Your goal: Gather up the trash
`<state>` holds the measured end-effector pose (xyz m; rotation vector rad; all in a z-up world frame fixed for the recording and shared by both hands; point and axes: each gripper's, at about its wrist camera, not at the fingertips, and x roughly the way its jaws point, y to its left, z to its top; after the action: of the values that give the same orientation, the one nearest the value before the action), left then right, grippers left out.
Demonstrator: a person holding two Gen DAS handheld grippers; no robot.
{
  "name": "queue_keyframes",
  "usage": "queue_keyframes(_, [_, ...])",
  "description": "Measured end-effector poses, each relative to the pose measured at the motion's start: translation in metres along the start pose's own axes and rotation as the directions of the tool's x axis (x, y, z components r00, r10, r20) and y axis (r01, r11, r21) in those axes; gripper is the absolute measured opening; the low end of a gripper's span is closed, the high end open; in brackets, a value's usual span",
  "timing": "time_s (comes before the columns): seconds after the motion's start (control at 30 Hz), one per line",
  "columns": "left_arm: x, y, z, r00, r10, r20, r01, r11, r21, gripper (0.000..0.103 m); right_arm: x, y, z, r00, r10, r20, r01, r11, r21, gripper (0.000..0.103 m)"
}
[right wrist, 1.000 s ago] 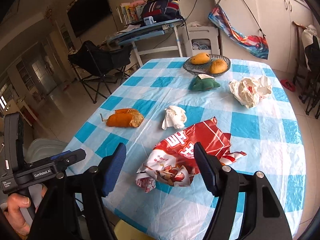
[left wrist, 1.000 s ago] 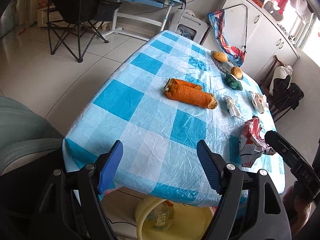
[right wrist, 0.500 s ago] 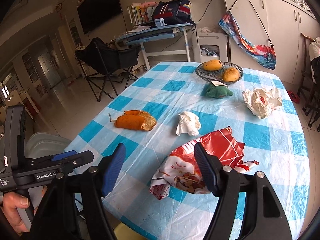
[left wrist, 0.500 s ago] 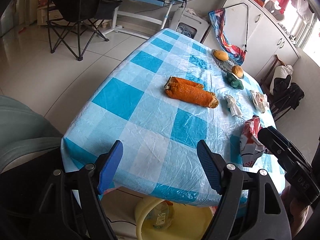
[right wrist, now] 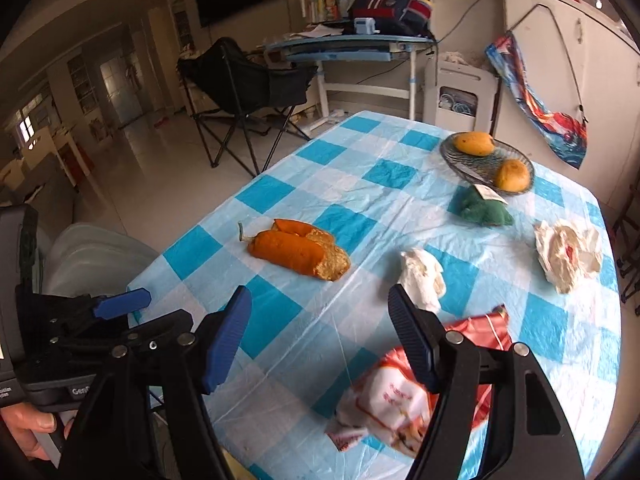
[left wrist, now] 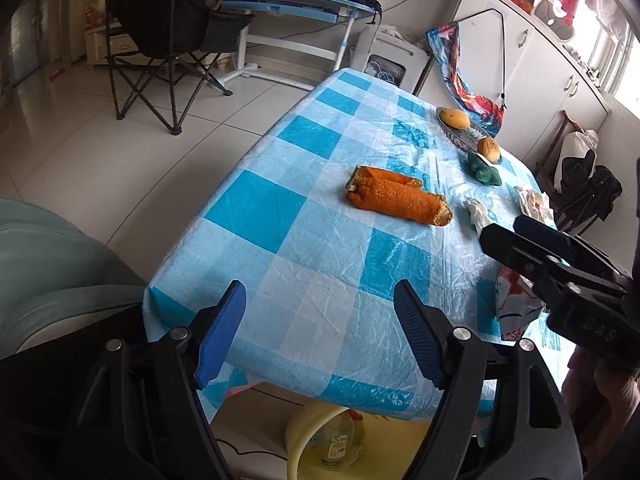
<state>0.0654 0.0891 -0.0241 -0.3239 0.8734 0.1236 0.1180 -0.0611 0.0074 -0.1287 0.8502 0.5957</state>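
Observation:
On the blue-checked tablecloth (left wrist: pixel 304 216) lie an orange peel (left wrist: pixel 396 202) (right wrist: pixel 298 254), a crumpled white tissue (right wrist: pixel 422 276), a crumpled white wrapper (right wrist: pixel 568 254) and a red-and-white snack bag (right wrist: pixel 416 396), which also shows in the left wrist view (left wrist: pixel 514 300). My left gripper (left wrist: pixel 320 332) is open and empty over the table's near edge. My right gripper (right wrist: pixel 320 338) is open and empty, hovering above the near edge, with its right finger over the snack bag.
A fruit bowl (right wrist: pixel 486 160) with two mangoes and a green cloth (right wrist: pixel 482 208) sit at the far end. A yellow bin (left wrist: pixel 332 440) holding a bottle stands under the table's near edge. A folding chair (left wrist: pixel 172 40) and a desk stand beyond.
Both grippers have shifted left and forward over the table; the snack bag has slid to the right under the right gripper's right finger. Both stay open.

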Motion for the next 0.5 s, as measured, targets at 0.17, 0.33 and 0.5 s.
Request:
queue_keyframes(0.17, [-0.001,0.012,0.004,1.0,0.018,0.011,-0.017,0.998,-0.053,0.073,0.038,0.011,0.019,0.998,0.0,-0.066,-0.005,0.998,-0.066,0.066])
queue_keyframes(0.33, [-0.002,0.015,0.005,1.0,0.012,0.011,-0.012,0.998,-0.063,0.073,0.06,0.008,0.031,0.995,0.005,-0.098,-0.011,0.998,-0.057,0.066])
queue_keyframes(0.5, [-0.002,0.018,0.006,1.0,0.014,0.011,-0.013,0.997,-0.074,0.073,0.059,0.018,0.023,0.965,0.176,-0.192,-0.182,0.983,-0.017,0.06])
